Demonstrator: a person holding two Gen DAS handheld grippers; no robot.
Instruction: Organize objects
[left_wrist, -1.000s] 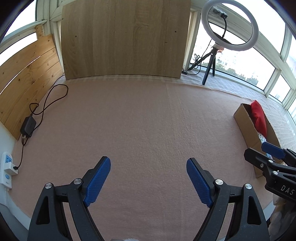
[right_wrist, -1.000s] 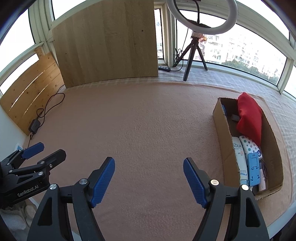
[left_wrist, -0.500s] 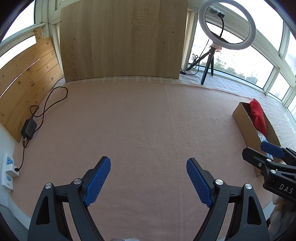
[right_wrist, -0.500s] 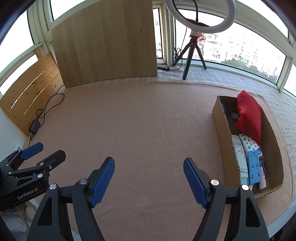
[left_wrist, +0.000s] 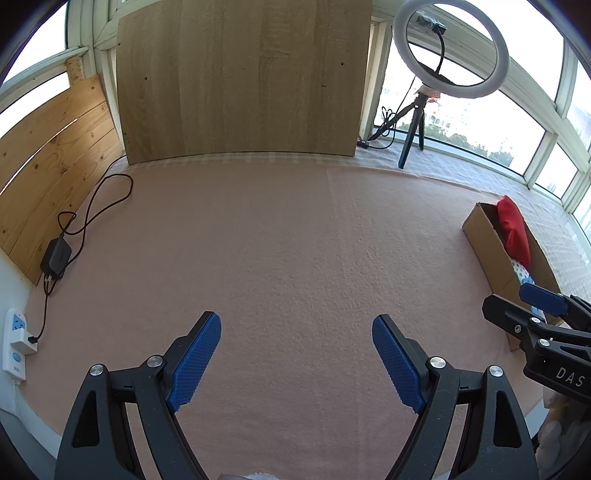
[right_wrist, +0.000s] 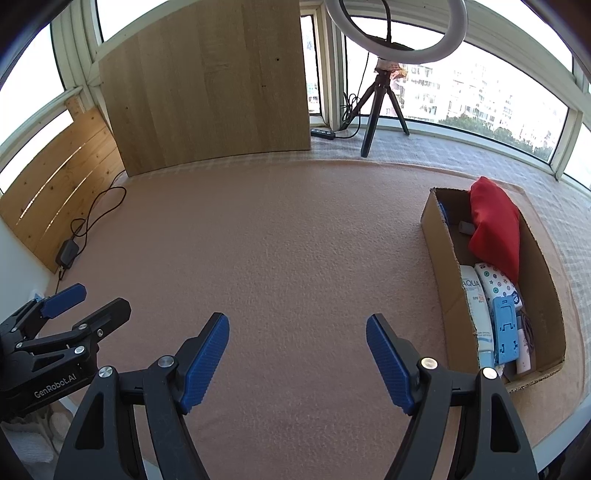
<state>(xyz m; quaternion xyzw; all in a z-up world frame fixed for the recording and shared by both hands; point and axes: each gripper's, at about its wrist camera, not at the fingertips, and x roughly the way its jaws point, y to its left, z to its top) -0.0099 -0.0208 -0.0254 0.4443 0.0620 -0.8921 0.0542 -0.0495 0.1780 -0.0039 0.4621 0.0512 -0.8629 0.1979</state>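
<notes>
A cardboard box lies on the pink blanket at the right. It holds a red pouch, a white AQUA tube, a dotted white packet, a light blue stand and small items. In the left wrist view the same box shows at the right edge with the red pouch. My right gripper stands open and empty above the blanket, left of the box. My left gripper is open and empty too, hovering over bare blanket.
A large wooden board leans at the back and wood planks line the left. A black adapter with cable and a white power strip lie at the left. A ring light on a tripod stands behind.
Both views have pulled back and tilted up slightly, so the box and the ring light sit a little further off. Both grippers stay open and empty.
</notes>
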